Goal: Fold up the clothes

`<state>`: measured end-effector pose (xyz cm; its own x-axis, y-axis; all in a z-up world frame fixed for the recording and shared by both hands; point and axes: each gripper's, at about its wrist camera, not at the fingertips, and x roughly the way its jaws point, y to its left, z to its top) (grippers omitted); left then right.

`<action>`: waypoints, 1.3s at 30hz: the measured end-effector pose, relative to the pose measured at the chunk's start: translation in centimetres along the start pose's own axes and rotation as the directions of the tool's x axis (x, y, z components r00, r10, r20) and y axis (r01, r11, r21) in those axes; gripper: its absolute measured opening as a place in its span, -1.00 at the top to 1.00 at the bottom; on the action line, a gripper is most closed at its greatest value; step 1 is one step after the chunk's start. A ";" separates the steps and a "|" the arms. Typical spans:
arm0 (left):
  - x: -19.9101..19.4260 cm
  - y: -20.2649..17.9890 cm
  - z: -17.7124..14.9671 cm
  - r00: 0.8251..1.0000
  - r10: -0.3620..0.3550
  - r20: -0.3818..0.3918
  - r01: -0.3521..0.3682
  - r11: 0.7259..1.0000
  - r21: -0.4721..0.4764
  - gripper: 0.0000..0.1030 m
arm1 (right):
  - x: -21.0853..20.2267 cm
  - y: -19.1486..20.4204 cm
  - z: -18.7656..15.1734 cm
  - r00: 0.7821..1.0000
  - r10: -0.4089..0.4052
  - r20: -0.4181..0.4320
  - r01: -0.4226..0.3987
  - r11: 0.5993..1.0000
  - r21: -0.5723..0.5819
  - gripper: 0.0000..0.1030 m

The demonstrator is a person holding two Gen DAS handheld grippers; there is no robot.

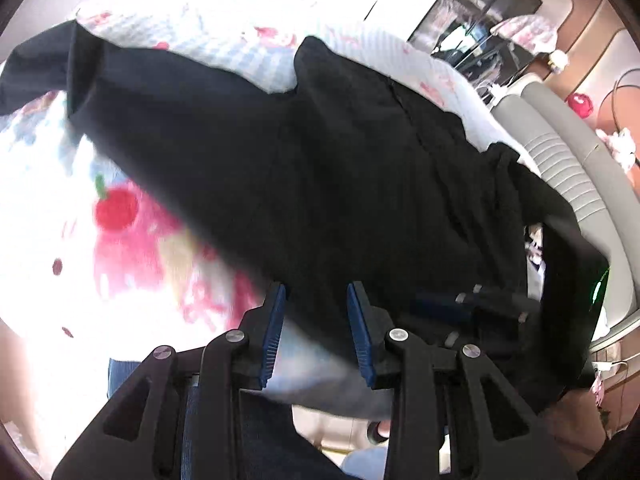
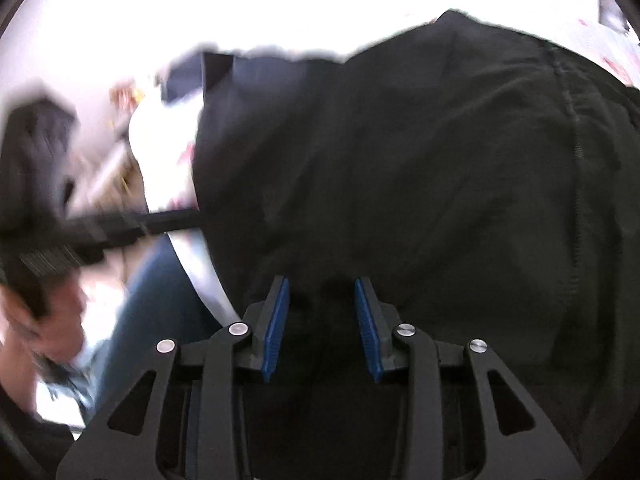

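A black garment point(image 1: 304, 168) lies spread over a bed with a pale blue and pink printed cover point(image 1: 224, 40). My left gripper point(image 1: 316, 292) is open, its blue pads at the garment's near edge with nothing between them. The right gripper shows in the left wrist view point(image 1: 472, 304) at the garment's near right edge. In the right wrist view the black garment point(image 2: 420, 168) fills most of the frame. My right gripper point(image 2: 322, 286) is open just above the dark cloth. The left gripper shows blurred at the left of that view point(image 2: 100, 228).
A grey padded headboard or bed frame point(image 1: 568, 168) curves along the right. A dark cabinet point(image 1: 480, 12) and a red round object point(image 1: 579, 104) stand behind it. The person's jeans point(image 2: 160, 292) and hand point(image 2: 44, 320) show at lower left.
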<state>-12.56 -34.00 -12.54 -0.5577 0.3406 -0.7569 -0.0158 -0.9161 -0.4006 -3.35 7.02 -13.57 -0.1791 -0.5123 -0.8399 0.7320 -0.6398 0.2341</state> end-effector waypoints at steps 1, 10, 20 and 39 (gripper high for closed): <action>0.2 -0.1 0.2 1.000 -0.001 0.007 0.001 1.000 0.015 0.35 | 0.0 0.2 -0.3 1.000 -0.008 0.005 0.008 1.000 -0.005 0.33; 0.1 1.1 0.7 1.000 -0.008 0.008 0.009 0.997 -0.076 0.35 | -4.1 -2.6 -2.4 0.994 0.084 0.064 -0.092 0.987 0.130 0.34; 6.3 -4.3 1.1 0.983 0.127 -0.132 -0.101 0.978 0.184 0.45 | -4.7 -4.6 -4.7 0.999 -0.034 0.018 0.029 0.975 0.221 0.27; 6.6 -9.9 -1.0 0.954 0.228 -0.194 -0.136 0.907 0.398 0.08 | -17.4 -8.0 -12.0 0.978 -0.026 0.207 -0.056 0.924 0.378 0.02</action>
<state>-15.27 -22.53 -14.05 -0.3751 0.1572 -0.9135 -0.2691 -0.9615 -0.0550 1.78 27.92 -6.71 -0.3299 -0.6031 -0.7262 0.4383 -0.7792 0.4481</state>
